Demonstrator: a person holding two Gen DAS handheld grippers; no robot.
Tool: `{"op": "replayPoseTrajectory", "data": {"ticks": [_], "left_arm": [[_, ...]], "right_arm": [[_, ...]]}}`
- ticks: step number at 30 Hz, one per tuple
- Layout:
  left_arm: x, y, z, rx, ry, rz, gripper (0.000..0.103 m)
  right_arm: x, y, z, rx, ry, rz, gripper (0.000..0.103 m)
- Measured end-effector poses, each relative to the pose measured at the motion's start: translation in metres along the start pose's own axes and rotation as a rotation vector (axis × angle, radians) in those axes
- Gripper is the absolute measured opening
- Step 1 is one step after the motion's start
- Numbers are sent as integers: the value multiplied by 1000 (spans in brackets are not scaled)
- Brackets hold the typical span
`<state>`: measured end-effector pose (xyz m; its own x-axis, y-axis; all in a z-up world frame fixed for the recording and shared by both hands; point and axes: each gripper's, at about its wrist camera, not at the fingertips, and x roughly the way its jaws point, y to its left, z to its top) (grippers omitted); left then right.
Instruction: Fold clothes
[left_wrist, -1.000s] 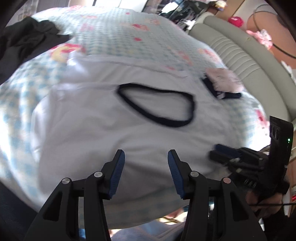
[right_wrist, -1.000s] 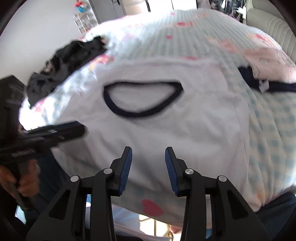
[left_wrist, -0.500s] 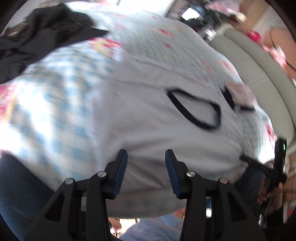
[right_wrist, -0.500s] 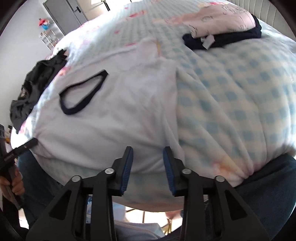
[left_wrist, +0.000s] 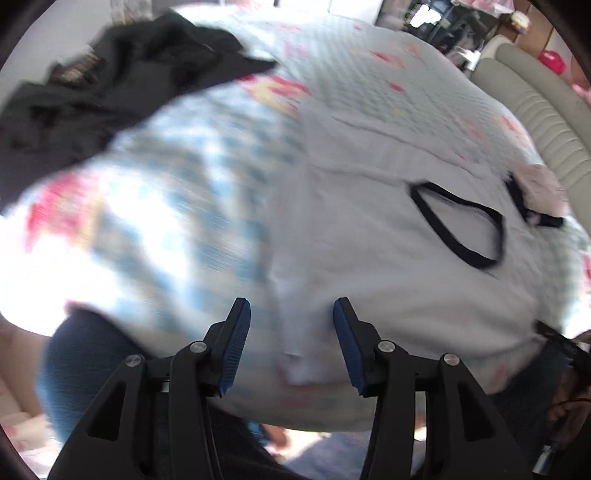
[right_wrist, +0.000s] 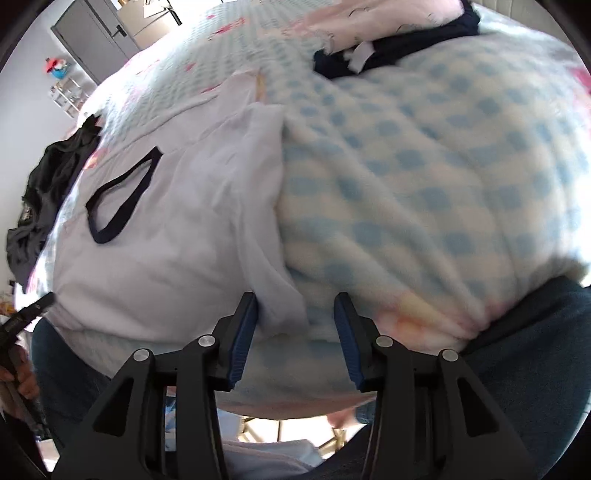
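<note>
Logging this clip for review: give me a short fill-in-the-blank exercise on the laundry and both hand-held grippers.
1. The white shirt has a neckline trimmed in ____.
2. Both the left hand-held gripper and the right hand-held gripper are ____.
3. The bedcover has a blue and white ____ pattern.
4. The crumpled garment beyond the shirt is ____.

Missing words: navy; open; checked; black

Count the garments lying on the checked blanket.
3: white T-shirt spread nearest the grippers, black garment crumpled at the far left, pink-and-navy folded garment far right. More may be hidden.
</note>
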<state>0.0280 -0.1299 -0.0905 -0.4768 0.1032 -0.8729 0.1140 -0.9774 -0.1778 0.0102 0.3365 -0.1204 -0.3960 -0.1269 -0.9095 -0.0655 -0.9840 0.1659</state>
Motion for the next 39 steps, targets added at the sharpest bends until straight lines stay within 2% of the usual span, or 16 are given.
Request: {"op": "replayPoseTrajectory", "data": {"ticks": [2, 4, 5, 8, 11, 14, 18, 20, 22, 27, 31, 32, 33, 35, 37, 39], "left_arm": [[-9, 7, -1, -43, -16, -114, 49], [-12, 9, -6, -103, -12, -242, 50], [-9, 5, -9, -105, 3, -261, 51], [0, -5, -21, -117, 46, -283, 51], [10, -3, -34, -181, 94, -358, 51], [20, 2, -47, -222, 131, -378, 51], [35, 17, -55, -343, 145, -421, 51], [35, 16, -51, -325, 131, -354, 51], [30, 9, -48, -279, 117, -327, 50], [37, 13, -47, -336, 76, -416, 51], [49, 11, -48, -349, 90, -418, 46], [48, 10, -48, -343, 84, -419, 40], [47, 9, -47, -338, 78, -420, 37], [45, 7, -46, -327, 66, -421, 37], [44, 5, -44, -316, 54, -423, 40], [42, 3, -43, -305, 43, -424, 40]], "right_arm": [[-12, -2, -1, -14, -37, -45, 47], [-24, -8, -3, 29, -55, 41, 47], [-28, -9, -4, 40, -54, 96, 47], [-28, -1, -10, 7, -25, 105, 47], [-22, 8, -15, 9, 16, 184, 47], [-9, 14, -24, 10, 86, 215, 47], [10, 4, -26, 82, 126, 236, 47], [9, -6, -20, 141, 96, 268, 47], [5, -10, -12, 161, 53, 261, 47], [14, -10, -5, 173, 51, 235, 52], [27, -7, -3, 165, 58, 235, 55], [27, -4, 1, 145, 52, 224, 51], [24, 0, 3, 119, 38, 216, 40], [17, 8, 5, 94, 2, 229, 33], [22, 7, 8, 103, 7, 253, 35], [36, 3, 10, 129, 38, 275, 43]]}}
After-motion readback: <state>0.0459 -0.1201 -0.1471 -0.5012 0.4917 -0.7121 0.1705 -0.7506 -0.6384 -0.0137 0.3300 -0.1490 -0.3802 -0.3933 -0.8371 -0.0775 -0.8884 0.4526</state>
